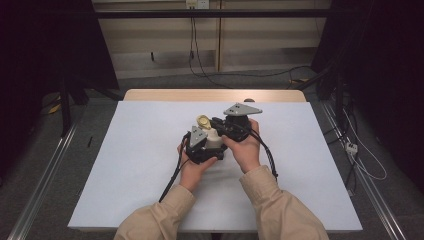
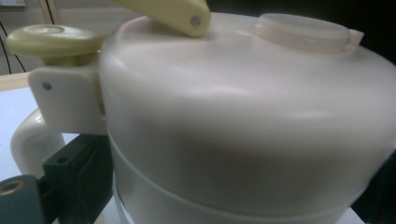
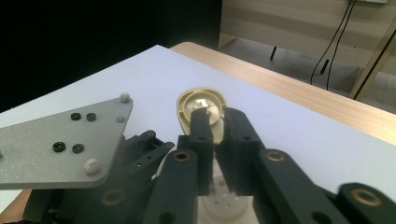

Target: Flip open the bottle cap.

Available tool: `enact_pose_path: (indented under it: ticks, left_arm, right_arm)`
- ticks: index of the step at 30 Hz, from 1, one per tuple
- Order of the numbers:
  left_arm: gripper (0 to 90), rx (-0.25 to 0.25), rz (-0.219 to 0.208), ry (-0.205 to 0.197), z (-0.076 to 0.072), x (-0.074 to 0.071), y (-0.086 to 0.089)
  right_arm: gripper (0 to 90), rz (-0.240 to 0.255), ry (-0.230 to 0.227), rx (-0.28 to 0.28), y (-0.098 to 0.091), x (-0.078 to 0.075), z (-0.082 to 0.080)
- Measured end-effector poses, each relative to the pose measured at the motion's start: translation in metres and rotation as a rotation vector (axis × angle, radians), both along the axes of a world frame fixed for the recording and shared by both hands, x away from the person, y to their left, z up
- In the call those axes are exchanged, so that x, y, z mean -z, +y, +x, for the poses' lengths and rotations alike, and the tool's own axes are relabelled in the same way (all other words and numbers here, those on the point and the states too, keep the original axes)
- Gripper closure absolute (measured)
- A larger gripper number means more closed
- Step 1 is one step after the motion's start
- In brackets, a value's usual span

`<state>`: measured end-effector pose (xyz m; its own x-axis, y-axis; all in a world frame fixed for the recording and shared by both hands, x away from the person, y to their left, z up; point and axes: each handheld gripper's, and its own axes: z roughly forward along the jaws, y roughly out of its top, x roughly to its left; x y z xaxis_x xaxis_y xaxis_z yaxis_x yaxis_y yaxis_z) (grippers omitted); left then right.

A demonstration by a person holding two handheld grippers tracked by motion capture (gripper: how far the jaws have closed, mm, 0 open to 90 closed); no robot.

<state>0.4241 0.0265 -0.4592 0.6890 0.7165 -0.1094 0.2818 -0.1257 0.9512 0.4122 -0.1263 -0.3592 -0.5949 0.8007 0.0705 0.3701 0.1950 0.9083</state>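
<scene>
- The cream plastic jug (image 1: 214, 139) stands near the middle of the bench (image 1: 125, 165), on its white sheet, between both hands
- The left claw (image 1: 206, 150) is clamped around the jug's body; its black jaws show at both sides of the body in the left gripper view
- The right claw (image 3: 215, 140) has its jaws nearly together on the yellow flip lid (image 3: 201, 105), which stands raised above the jug's open spout
- The jug's handle (image 2: 35, 140) curves beside the left jaw

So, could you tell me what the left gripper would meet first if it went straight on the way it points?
The cream kettle. Its rounded wall stands right in front of the left gripper, apparently already between the jaws, so contact looks immediate.
</scene>
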Motion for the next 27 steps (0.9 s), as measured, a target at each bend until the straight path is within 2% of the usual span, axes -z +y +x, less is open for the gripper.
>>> enact_pose_path:
  ticks: [4, 6, 9, 13, 20, 22, 27]
  left_arm:
    - [3.9, 0.006, -0.017, 0.052, 0.0, 0.0, 0.002]
    - [3.4, 0.008, -0.015, 0.065, 0.0, 0.0, 0.003]
    - [3.5, 0.019, 0.004, 0.065, -0.001, -0.002, 0.004]
    - [2.9, 0.032, 0.047, 0.093, -0.002, -0.001, 0.006]
    - [4.3, 0.062, 0.091, 0.092, -0.013, -0.003, 0.017]
    - [4.5, 0.072, 0.099, 0.077, -0.017, -0.006, 0.024]
    - [4.4, 0.096, 0.084, 0.08, -0.024, -0.013, 0.04]
  right_arm:
    - [65.8, 0.018, 0.01, 0.011, -0.004, -0.001, -0.003]
    - [57.8, 0.027, 0.002, 0.01, -0.005, -0.001, -0.005]
    - [47.6, 0.026, -0.006, 0.008, -0.007, -0.003, -0.009]
    - [37.1, 0.037, -0.01, -0.004, -0.009, -0.004, -0.013]
    - [29.6, 0.036, 0.002, -0.004, -0.016, 0.0, -0.019]
    - [28.1, 0.034, 0.007, -0.01, -0.018, 0.002, -0.022]
    - [26.3, 0.053, 0.02, -0.02, -0.026, 0.01, -0.031]
